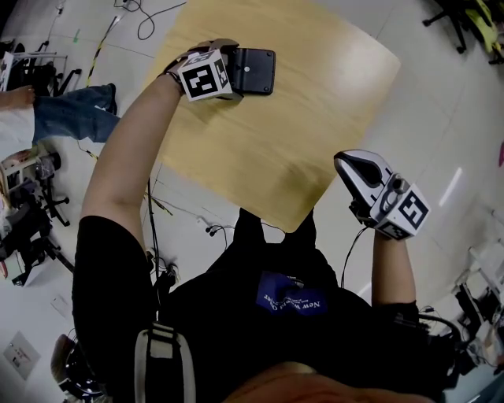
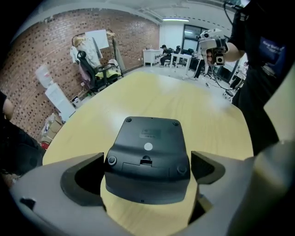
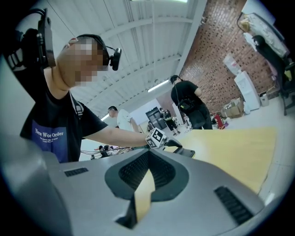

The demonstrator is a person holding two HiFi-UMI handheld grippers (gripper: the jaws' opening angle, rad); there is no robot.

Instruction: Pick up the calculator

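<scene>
A black calculator (image 1: 256, 71) lies back-side up near the far left corner of the light wooden table (image 1: 307, 118). My left gripper (image 1: 239, 72) is shut on it. In the left gripper view the two jaws press against the sides of the calculator (image 2: 147, 147), and its near end is tilted up off the table (image 2: 152, 97). My right gripper (image 1: 342, 162) hangs beyond the table's near right edge, shut with nothing in it. In the right gripper view, only a thin slit shows between the jaws of the right gripper (image 3: 146, 161).
Cables (image 1: 142, 20) trail over the floor beyond the table's far left corner. A seated person's leg in jeans (image 1: 71, 110) is at the left, with camera gear (image 1: 27, 169) beside it. Office chairs (image 1: 465, 24) stand at the top right. Other people (image 3: 189, 101) stand in the background.
</scene>
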